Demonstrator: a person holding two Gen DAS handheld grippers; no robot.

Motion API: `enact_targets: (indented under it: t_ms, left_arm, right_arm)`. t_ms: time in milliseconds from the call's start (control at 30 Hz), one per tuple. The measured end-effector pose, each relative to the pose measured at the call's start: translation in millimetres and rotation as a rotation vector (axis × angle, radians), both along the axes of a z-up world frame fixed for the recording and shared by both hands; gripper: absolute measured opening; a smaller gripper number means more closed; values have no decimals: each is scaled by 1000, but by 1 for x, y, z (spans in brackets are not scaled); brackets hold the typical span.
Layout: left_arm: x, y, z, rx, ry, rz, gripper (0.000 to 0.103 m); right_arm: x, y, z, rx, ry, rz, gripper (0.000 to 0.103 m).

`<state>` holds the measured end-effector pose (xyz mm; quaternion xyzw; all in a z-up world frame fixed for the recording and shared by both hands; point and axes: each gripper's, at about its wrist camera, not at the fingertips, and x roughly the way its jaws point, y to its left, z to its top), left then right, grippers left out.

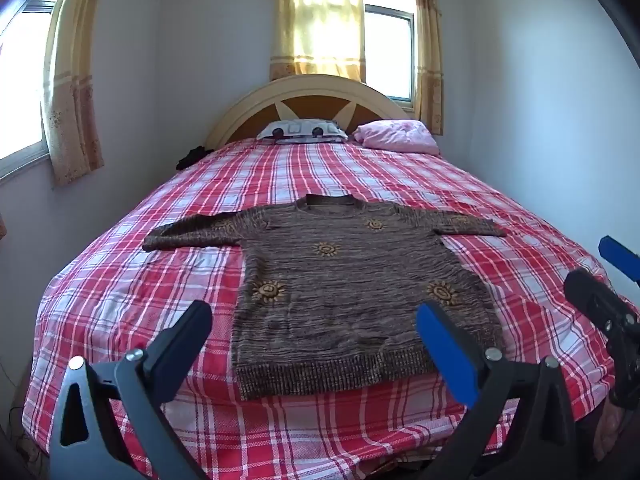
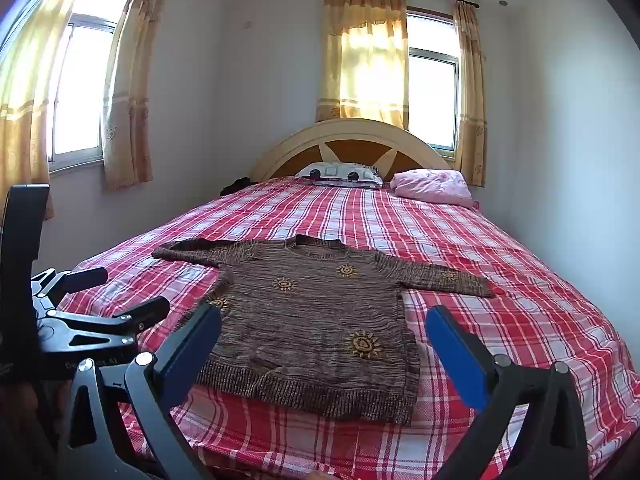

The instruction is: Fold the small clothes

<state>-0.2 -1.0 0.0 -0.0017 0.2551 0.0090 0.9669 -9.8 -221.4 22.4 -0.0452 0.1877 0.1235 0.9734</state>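
Note:
A small brown knit sweater (image 1: 352, 280) with yellow sun motifs lies flat on the bed, both sleeves spread out, hem toward me; it also shows in the right wrist view as the sweater (image 2: 316, 320). My left gripper (image 1: 316, 320) hovers open above the hem with nothing between its fingers. My right gripper (image 2: 324, 324) is open too, held over the sweater's lower part and apart from it. The right gripper's fingers (image 1: 616, 256) show at the right edge of the left wrist view, and the left gripper (image 2: 112, 292) shows at the left of the right wrist view.
The bed carries a red and white plaid sheet (image 1: 160, 280). A patterned pillow (image 1: 304, 130) and a pink bundle (image 1: 400, 136) lie by the headboard (image 1: 308, 92). A dark item (image 1: 192, 158) sits at the far left bed edge. Walls stand close on both sides.

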Motion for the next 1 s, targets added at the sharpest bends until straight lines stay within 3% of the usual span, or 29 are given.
enact_targets:
  t_ms: [200,333,1000]
  left_arm:
    - [-1,-13,-2,21,-19,17,103]
    - [2,4,-1,-13,-13,25,103]
    - [3,7,-3,-8,-7,38,103]
  right_arm:
    - [1,1,2,-1,-10,-12,102]
    - [5,-3,-5,6,4,-9,102]
    - [9,-1,-8,6,19,-12,102]
